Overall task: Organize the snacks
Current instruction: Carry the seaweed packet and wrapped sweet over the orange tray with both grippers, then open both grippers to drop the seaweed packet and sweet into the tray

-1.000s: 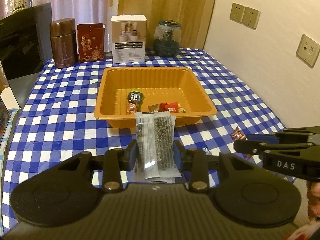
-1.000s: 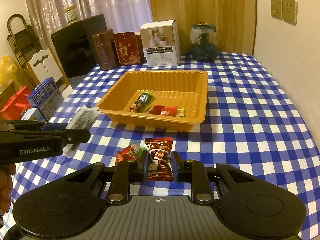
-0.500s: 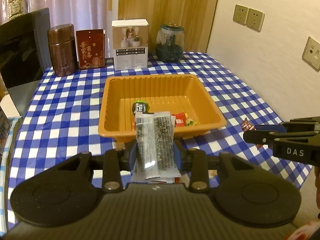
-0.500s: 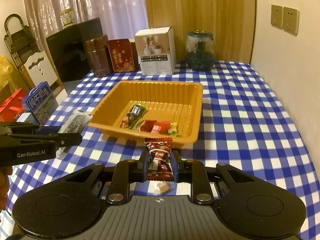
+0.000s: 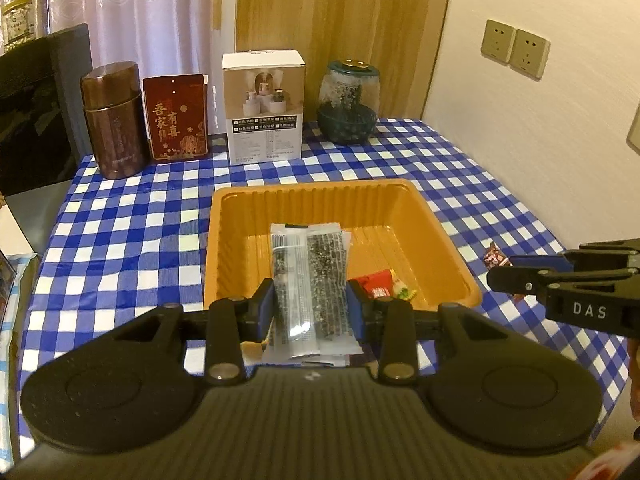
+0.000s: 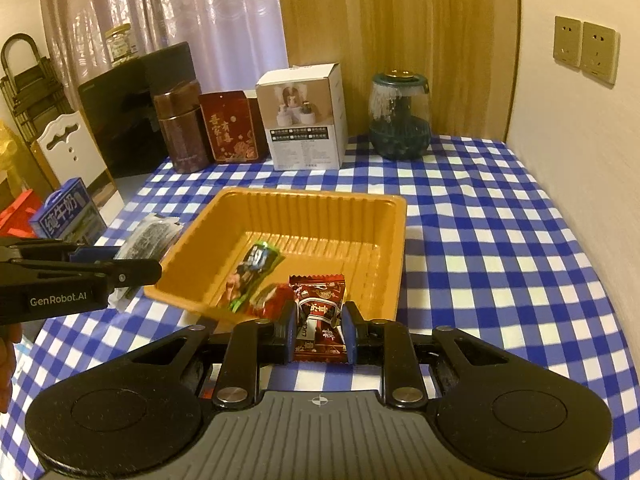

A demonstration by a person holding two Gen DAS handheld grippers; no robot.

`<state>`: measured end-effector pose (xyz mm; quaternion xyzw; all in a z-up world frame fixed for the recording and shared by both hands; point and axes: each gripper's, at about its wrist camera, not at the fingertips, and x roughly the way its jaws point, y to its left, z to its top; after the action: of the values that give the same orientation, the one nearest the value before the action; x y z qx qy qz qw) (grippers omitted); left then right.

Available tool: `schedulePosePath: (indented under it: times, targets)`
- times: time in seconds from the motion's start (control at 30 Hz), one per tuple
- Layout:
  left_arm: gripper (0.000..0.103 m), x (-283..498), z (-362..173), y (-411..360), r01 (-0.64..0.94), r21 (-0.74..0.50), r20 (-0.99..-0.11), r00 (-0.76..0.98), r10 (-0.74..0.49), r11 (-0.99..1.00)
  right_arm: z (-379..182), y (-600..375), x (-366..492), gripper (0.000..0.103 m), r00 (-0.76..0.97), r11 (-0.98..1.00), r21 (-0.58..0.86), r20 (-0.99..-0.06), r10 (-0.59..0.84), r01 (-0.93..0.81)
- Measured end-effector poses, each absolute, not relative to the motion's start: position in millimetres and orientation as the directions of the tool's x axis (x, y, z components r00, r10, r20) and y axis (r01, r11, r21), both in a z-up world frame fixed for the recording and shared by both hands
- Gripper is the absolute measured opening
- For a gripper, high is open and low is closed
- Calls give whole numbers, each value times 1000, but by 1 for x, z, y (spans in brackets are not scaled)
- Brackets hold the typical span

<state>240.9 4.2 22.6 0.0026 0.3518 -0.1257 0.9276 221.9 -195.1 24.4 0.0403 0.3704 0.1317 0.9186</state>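
Left tool (image 6: 132,270) marked "GenRobot.AI"; right tool (image 5: 504,278) "DAS".

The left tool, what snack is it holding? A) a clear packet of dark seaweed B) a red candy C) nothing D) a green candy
A: the left tool is shut on the clear seaweed packet, holding it over the orange tray.

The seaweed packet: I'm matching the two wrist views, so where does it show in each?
Left wrist: seaweed packet at centre, clamped upright in the left tongs, in front of the orange tray.
Right wrist: seaweed packet at the left edge, beside the tray's left wall.
Shared landmark: the white box behind the tray.
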Motion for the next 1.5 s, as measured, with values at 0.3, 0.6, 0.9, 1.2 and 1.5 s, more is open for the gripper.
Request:
schedulePosePath:
  times: [0.3, 0.6, 0.9, 1.2, 1.5]
  targets:
    - [34, 277, 14, 5, 231, -83, -664, 713, -227, 969, 15, -191, 260, 24, 686, 968, 158, -683, 251, -196]
    - [34, 300, -2, 4, 224, -78, -685, 696, -215, 971, -4, -188, 281, 24, 664, 973, 134, -712, 227, -188]
    - [34, 312, -20, 3, 218, -87, -707, 674, -214, 972, -16, -189, 291, 24, 652, 974, 136, -725, 223, -182]
    - [34, 319, -30, 1, 219, -85, -717, 664, -212, 972, -25, -189, 298, 24, 643, 974, 137, -733, 223, -183]
    - [34, 324, -33, -2, 216, -82, -721, 661, -208, 973, -30, -189, 303, 24, 638, 973, 144, -736, 228, -182]
